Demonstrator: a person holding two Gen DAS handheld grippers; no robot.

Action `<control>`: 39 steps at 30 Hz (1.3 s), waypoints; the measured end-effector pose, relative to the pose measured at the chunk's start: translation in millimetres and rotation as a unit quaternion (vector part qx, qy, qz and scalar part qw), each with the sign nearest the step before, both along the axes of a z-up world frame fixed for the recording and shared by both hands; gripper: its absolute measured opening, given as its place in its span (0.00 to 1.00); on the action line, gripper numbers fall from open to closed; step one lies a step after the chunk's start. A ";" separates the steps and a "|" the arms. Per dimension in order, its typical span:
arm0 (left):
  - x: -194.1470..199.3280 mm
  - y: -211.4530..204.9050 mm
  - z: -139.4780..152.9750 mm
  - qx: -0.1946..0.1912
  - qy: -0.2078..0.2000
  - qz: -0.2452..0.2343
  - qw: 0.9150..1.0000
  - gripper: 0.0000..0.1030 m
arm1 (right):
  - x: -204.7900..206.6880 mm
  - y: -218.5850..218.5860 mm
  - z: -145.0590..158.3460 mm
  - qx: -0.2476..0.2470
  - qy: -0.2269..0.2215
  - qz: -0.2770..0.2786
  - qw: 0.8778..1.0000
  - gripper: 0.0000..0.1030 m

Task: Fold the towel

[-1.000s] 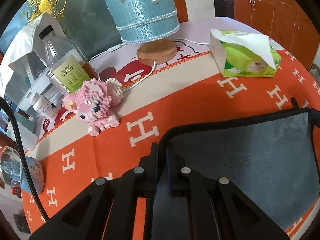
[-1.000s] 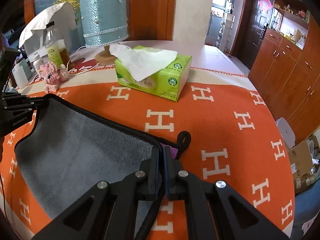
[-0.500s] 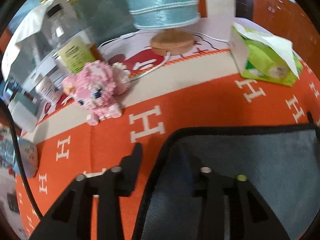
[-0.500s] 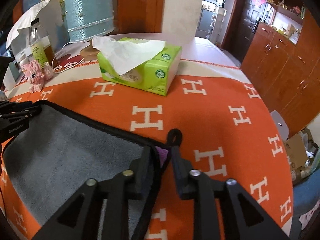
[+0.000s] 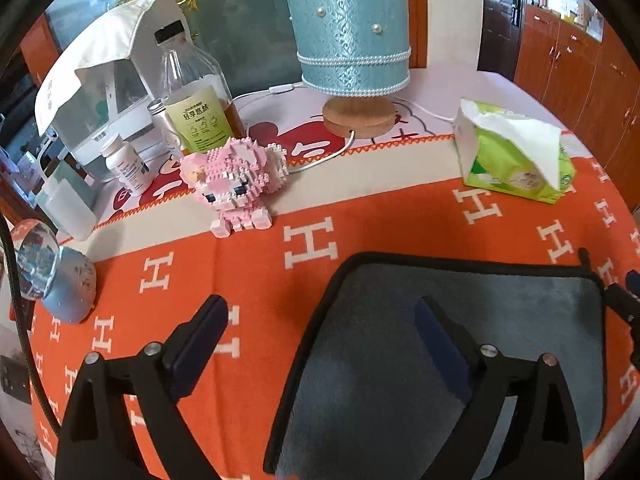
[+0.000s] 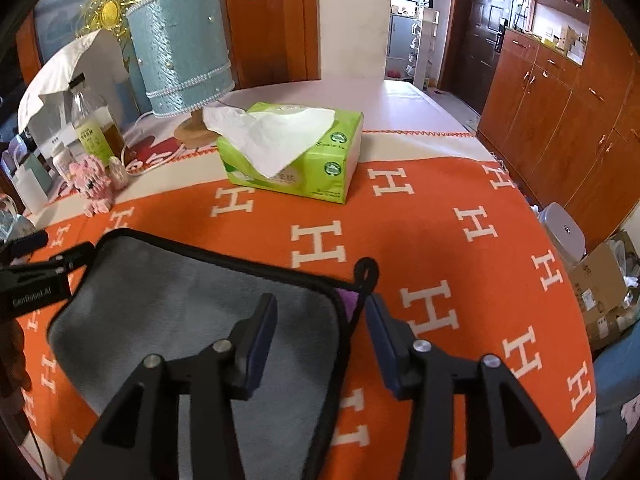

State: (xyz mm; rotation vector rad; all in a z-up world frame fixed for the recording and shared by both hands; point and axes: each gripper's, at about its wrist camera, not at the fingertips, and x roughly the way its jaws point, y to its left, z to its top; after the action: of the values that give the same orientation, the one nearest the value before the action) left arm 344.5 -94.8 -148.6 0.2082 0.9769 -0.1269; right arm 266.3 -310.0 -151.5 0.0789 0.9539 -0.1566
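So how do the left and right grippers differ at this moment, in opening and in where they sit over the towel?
The left gripper is spread wider than the right gripper. The left gripper straddles the left edge of the grey towel, one finger over the orange tablecloth; the right gripper straddles the right corner by the hanging loop. Shared: both are open, holding nothing, with the towel lying flat.

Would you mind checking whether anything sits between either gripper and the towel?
Nothing visible does. The left gripper and right gripper are both open, each straddling a towel edge. The tissue pack and pink toy lie farther back.
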 end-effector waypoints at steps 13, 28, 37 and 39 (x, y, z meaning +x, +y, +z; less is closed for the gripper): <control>-56.5 26.5 35.5 -0.060 -0.019 0.027 0.998 0.99 | -30.4 48.7 33.3 0.003 -0.042 0.035 0.998 0.88; -138.7 73.3 66.0 -0.087 -0.063 0.083 0.991 0.99 | -74.0 82.1 52.7 0.015 -0.071 0.045 0.996 1.00; -172.7 80.9 78.1 -0.090 -0.064 0.062 0.992 0.99 | -96.8 88.5 70.5 0.044 -0.097 0.059 0.993 1.00; -181.7 80.6 81.3 -0.086 -0.067 0.061 0.992 0.99 | -103.0 92.4 75.0 0.044 -0.100 0.063 0.992 1.00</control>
State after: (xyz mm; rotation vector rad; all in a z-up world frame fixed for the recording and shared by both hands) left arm 162.8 -14.2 -67.4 -0.0011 0.8379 -0.0828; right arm 163.3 -217.6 -76.4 0.1142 0.7619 0.0099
